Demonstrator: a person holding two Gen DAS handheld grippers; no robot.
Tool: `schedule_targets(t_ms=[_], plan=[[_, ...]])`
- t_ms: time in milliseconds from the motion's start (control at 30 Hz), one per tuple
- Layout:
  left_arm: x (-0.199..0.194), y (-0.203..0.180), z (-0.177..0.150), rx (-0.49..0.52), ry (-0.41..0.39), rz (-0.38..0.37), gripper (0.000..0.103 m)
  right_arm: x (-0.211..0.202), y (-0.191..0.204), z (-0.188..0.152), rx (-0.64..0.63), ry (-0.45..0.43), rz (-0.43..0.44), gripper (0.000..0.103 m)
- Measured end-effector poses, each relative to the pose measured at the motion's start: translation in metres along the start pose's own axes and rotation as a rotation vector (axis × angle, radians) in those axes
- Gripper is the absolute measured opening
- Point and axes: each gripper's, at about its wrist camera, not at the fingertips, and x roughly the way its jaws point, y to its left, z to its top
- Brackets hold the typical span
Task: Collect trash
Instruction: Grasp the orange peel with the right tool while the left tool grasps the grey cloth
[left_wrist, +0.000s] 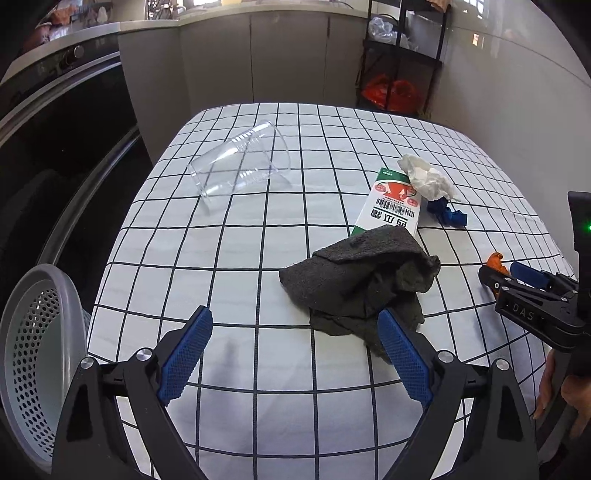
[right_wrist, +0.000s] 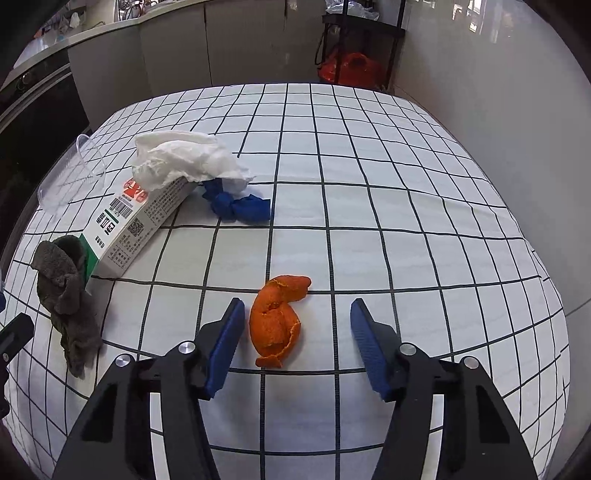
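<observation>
My left gripper (left_wrist: 294, 314) hangs open over the checked tablecloth (left_wrist: 258, 240); its right finger overlaps the near edge of a crumpled dark grey cloth (left_wrist: 362, 280). My right gripper (right_wrist: 297, 303) is open with an orange peel (right_wrist: 277, 321) between its jaws. The left pad is close to the peel and the right pad stands apart from it. Further back lie a green-and-white carton (right_wrist: 140, 221), a white tissue (right_wrist: 184, 158) resting on it, a blue crumpled wrapper (right_wrist: 236, 205) and a clear plastic cup (left_wrist: 240, 162) on its side.
A grey perforated basket (left_wrist: 33, 354) stands off the table's left edge. Behind the table are grey cabinets and a black rack with red bags (left_wrist: 391, 92). A dark oven front is at the left and a white wall at the right. A person's hand (left_wrist: 554, 387) holds the right gripper.
</observation>
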Motion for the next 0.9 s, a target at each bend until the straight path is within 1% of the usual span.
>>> schedule_targets(t_ms=[33,67,100,133,267,467,733,867,900], plan=[[0.0,0.0,0.0,-0.001,0.002,-0.002,0.089,0.0,0.0,0.0,0.004,0.001,0.013,0.044],[0.001,-0.001,-0.001,0.0,0.004,-0.006,0.089,0.0,0.001,0.0,0.007,0.001,0.023,0.039],[0.001,-0.001,-0.001,0.001,0.006,-0.01,0.089,0.0,0.002,0.0,0.007,0.001,0.026,0.026],[0.002,-0.003,-0.001,0.003,0.009,-0.014,0.089,-0.002,0.001,0.0,0.006,0.0,0.026,0.021],[0.004,-0.013,-0.003,0.023,0.016,-0.049,0.091,-0.014,-0.008,-0.004,0.04,-0.015,0.066,0.021],[0.012,-0.025,0.001,0.033,0.009,-0.044,0.091,-0.032,-0.013,-0.005,0.069,-0.047,0.103,0.02],[0.03,-0.042,0.004,0.059,0.028,-0.029,0.091,-0.042,-0.023,-0.003,0.098,-0.054,0.136,0.02],[0.04,-0.043,0.007,0.043,0.054,-0.042,0.091,-0.046,-0.027,-0.003,0.096,-0.056,0.14,0.02],[0.042,-0.043,0.008,0.036,0.059,-0.046,0.09,-0.047,-0.028,-0.003,0.096,-0.058,0.142,0.02]])
